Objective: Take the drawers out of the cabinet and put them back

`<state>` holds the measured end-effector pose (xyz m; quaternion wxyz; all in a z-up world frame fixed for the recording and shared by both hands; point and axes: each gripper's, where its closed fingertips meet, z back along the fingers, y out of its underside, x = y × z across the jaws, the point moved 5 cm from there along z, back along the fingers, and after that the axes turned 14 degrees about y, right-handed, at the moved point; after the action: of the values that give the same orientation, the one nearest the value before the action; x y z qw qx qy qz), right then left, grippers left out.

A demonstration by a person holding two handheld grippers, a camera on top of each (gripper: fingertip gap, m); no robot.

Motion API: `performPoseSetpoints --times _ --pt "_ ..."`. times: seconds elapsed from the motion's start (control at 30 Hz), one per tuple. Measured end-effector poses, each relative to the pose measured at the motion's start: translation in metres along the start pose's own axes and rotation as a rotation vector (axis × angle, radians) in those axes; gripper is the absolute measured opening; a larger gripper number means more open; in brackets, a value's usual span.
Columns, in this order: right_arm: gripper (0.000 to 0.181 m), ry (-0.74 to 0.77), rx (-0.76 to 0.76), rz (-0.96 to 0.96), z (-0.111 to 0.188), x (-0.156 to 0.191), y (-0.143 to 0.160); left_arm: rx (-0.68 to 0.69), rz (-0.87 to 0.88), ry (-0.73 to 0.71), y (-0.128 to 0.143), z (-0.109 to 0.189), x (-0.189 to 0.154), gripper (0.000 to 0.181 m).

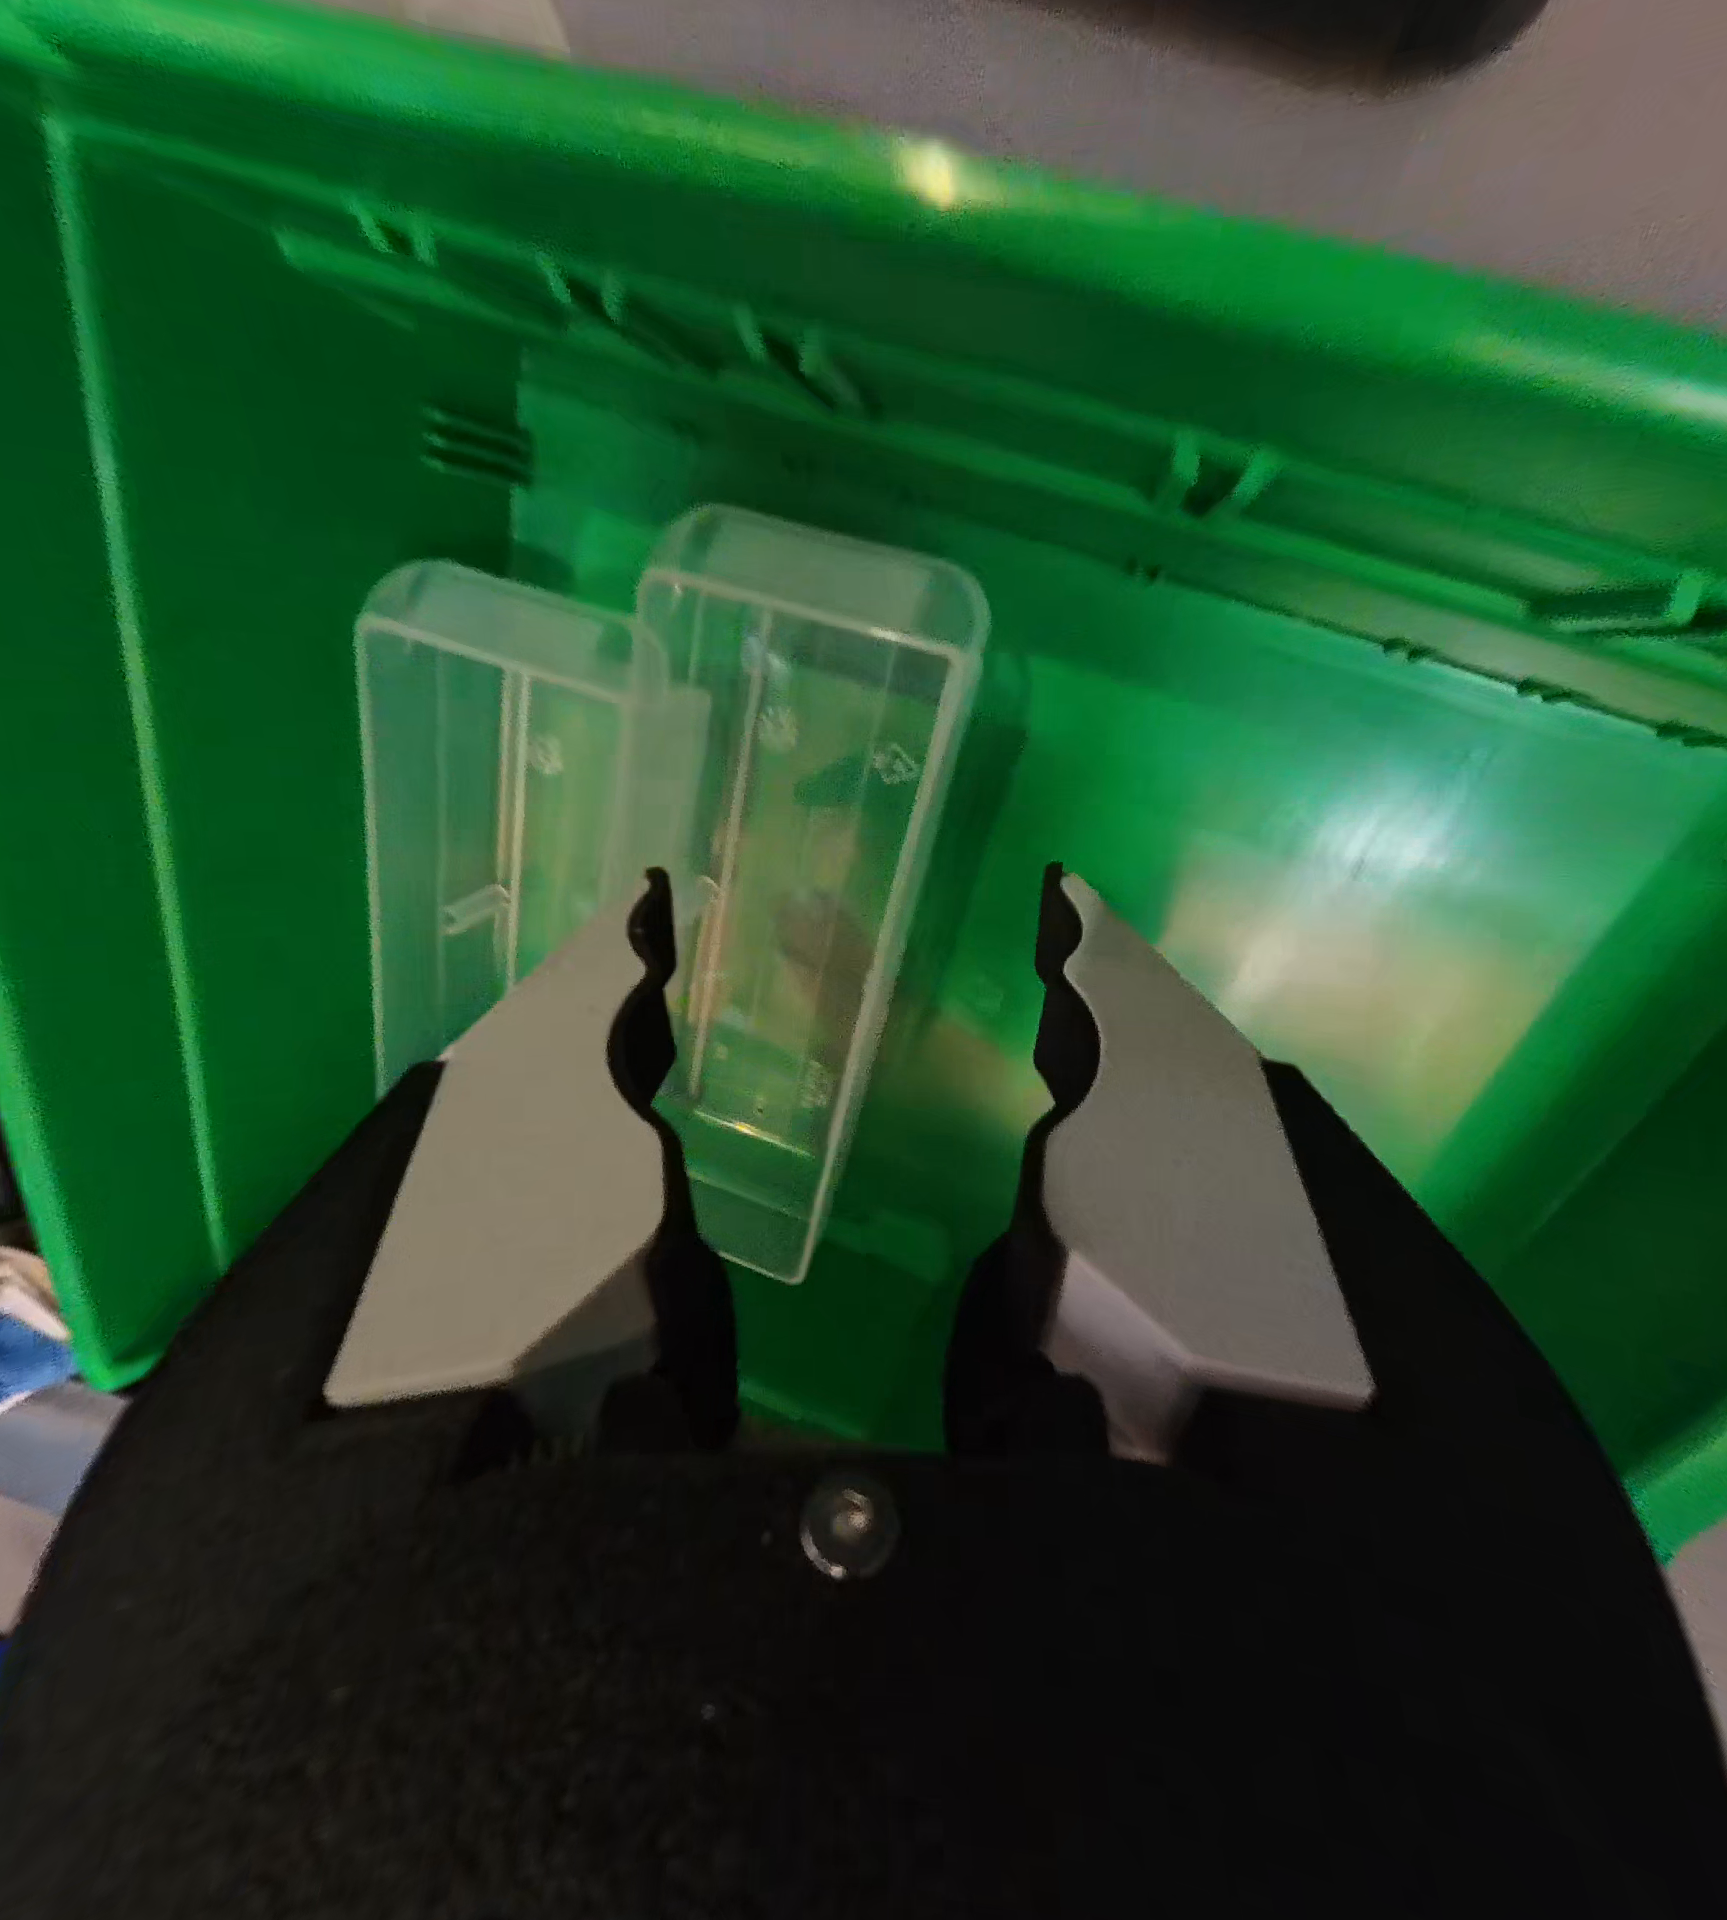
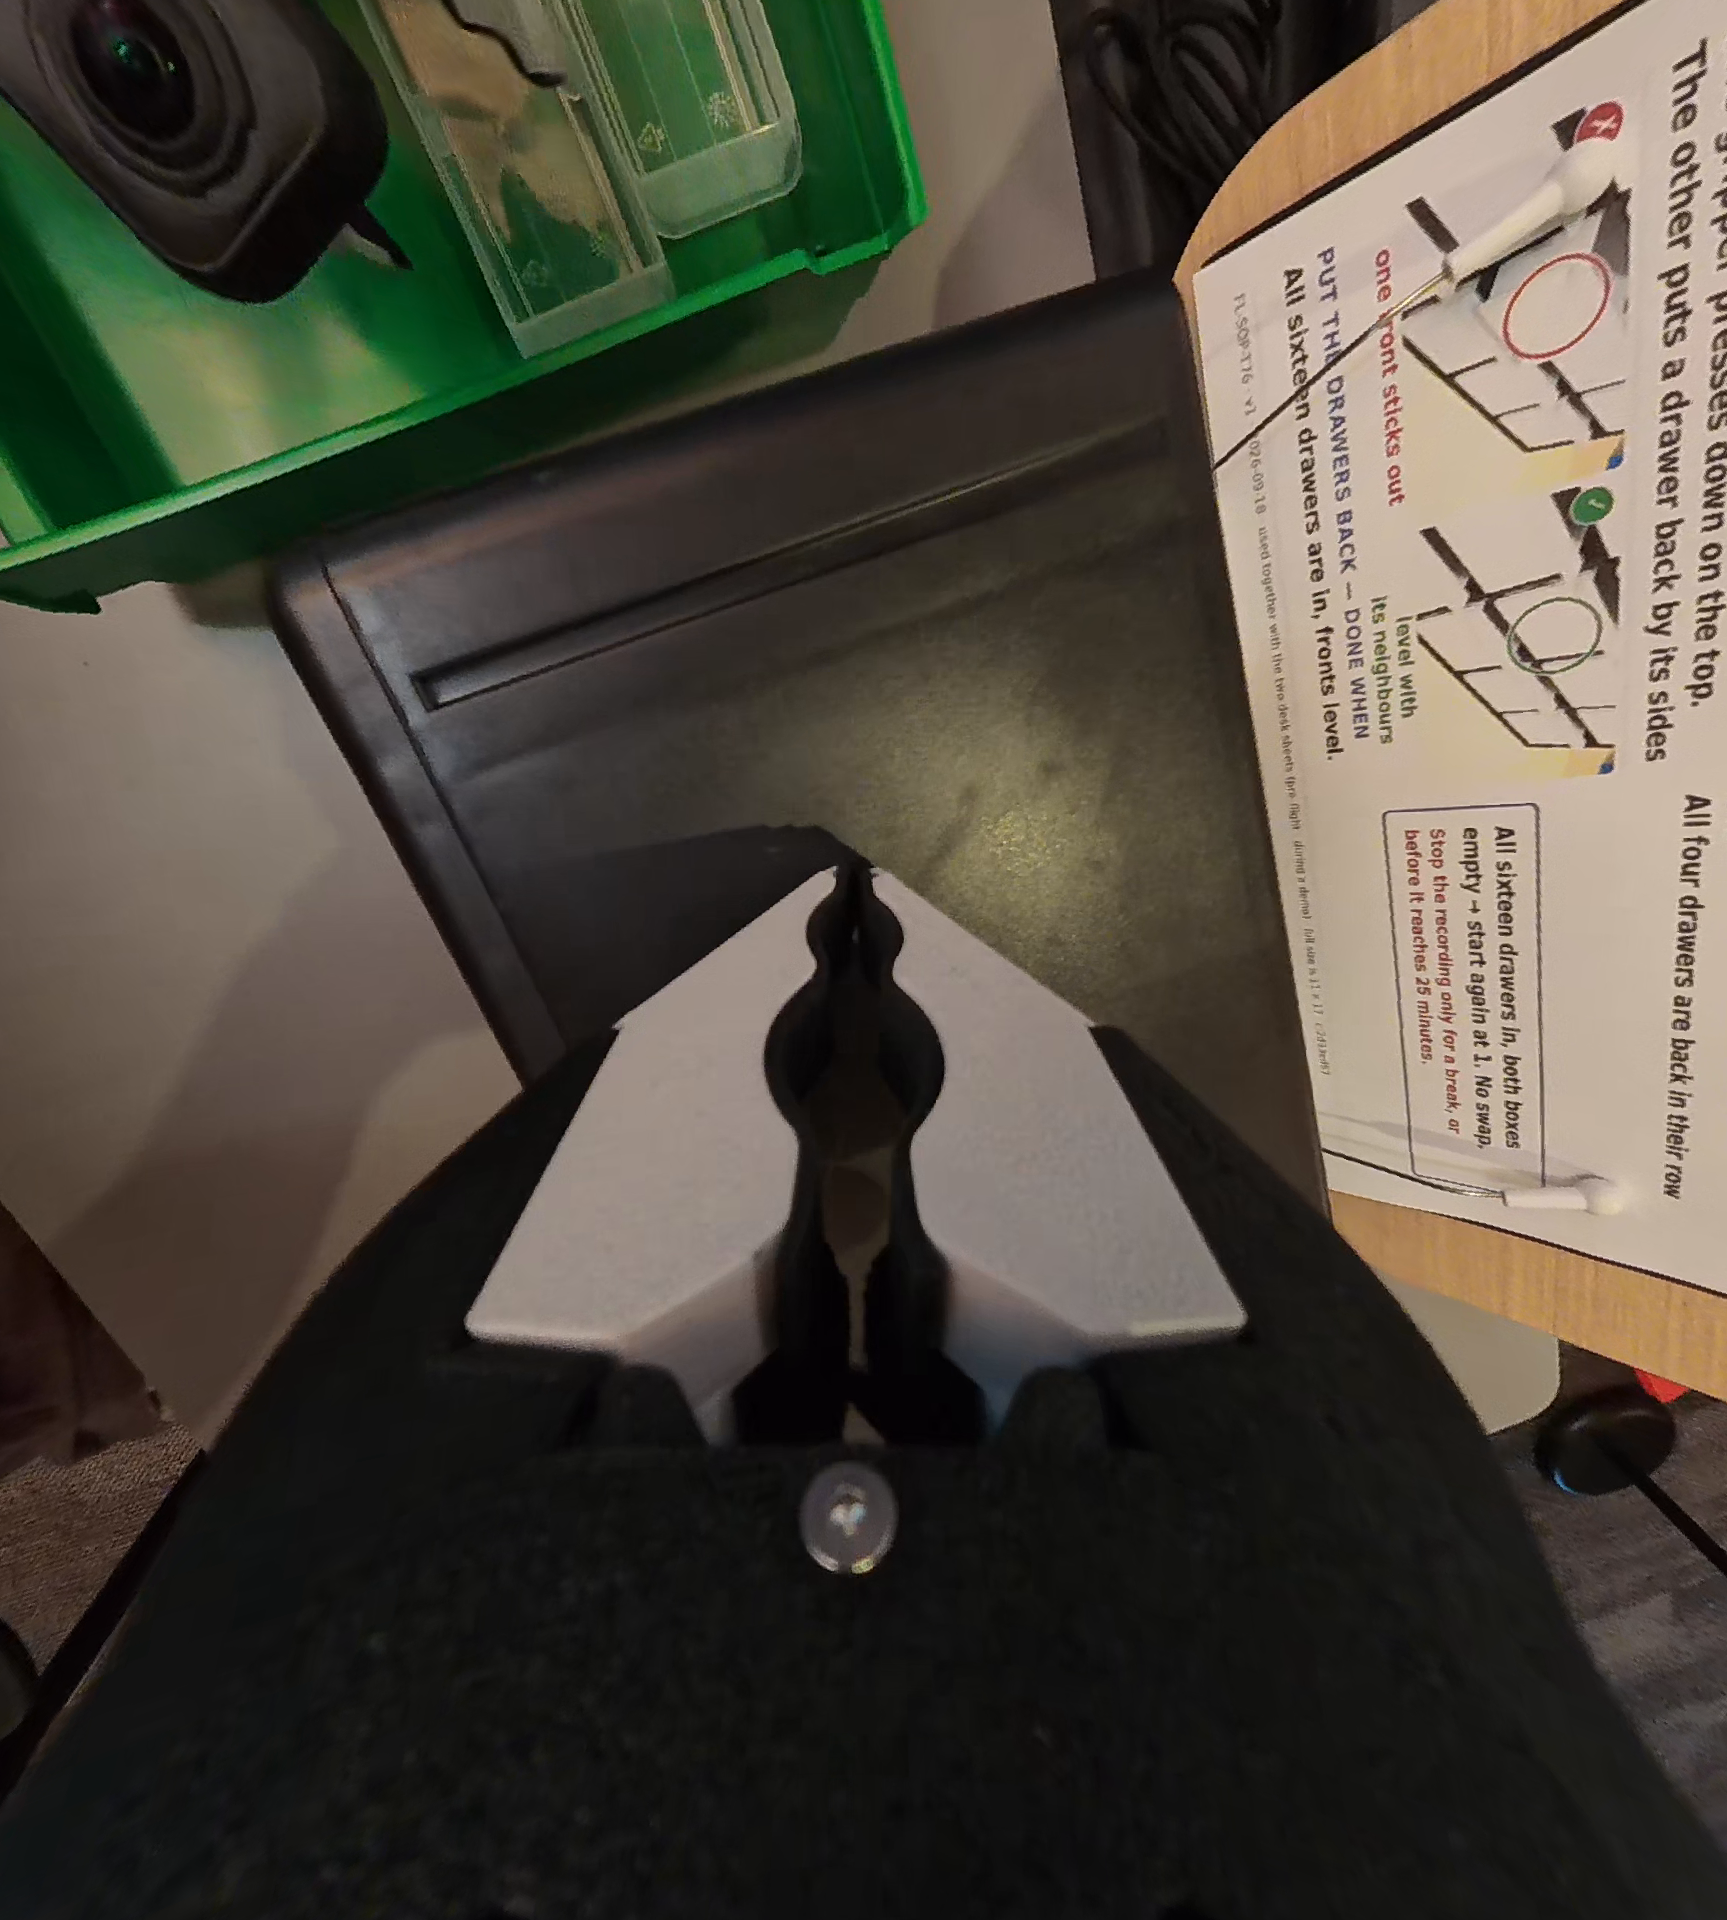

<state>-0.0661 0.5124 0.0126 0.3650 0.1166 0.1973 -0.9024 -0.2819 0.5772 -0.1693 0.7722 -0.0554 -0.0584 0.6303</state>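
Workshop-like recording desk: printed instruction sheet (image 2: 1524, 644), green plastic bin (image 1: 1254, 644), wooden tabletop (image 2: 1441, 1278).

Left wrist view close into green bin (image 1: 1254, 436) — right, farther, shares it (image 2: 423, 436).

My left gripper (image 1: 854, 883) has its fingers spread wide over the green bin (image 1: 1254, 499). My right gripper (image 2: 851, 883) is pinched tight, beside it.

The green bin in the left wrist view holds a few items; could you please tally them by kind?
Green bin: 1
Clear plastic drawers inside it: 2, the left drawer and the right drawer
Total: 3
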Motion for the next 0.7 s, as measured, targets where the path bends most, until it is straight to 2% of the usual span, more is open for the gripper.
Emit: performPoseSetpoints --times 0.17,0.4,0.57,0.7 --pt "0.000 0.021 0.010 0.012 0.000 0.001 -0.001 -0.096 -0.076 0.013 -0.022 0.009 0.008 0.071" --pt "0.000 0.022 0.023 0.020 0.000 0.001 -0.001 -0.031 -0.220 0.093 -0.033 -0.002 0.009 0.091" --pt "0.000 0.019 0.019 0.012 0.000 0.001 -0.001 0.062 -0.290 0.110 -0.030 -0.014 0.015 0.086" --pt "0.000 0.010 0.007 -0.004 0.000 0.001 0.000 0.049 -0.292 0.146 -0.032 -0.017 0.014 0.067"
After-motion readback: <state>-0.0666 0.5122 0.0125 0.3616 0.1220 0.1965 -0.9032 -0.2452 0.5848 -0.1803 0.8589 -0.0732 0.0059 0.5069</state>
